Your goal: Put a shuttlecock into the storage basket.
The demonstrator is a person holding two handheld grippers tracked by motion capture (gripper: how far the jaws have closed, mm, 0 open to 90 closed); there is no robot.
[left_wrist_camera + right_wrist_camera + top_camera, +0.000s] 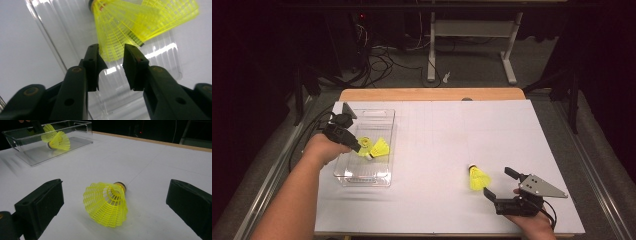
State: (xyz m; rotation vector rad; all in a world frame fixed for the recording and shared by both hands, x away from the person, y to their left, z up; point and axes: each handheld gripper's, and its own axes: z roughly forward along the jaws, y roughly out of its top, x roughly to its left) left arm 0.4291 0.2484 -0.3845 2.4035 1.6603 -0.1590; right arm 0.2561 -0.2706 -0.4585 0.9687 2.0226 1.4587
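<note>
A clear plastic box [362,181] stands at the table's left with two yellow shuttlecocks in it: one [381,148] lies on its side, another [364,142] sits just behind it. My left gripper [360,147] reaches down into the box. In the left gripper view its jaws [111,50] stand a little apart, and the nearer shuttlecock's skirt [117,27] sits just past the tips, untouched by the pads. A third shuttlecock [478,178] lies on the white table at the right. My right gripper [497,181] stands wide open just behind that shuttlecock [107,205].
The white sheet [437,140] covers the table, with its wooden edge [432,94] at the far side. Beyond it are a dark floor with cables [377,60] and a white desk frame [472,30]. The box [82,123] shows far off in the right gripper view.
</note>
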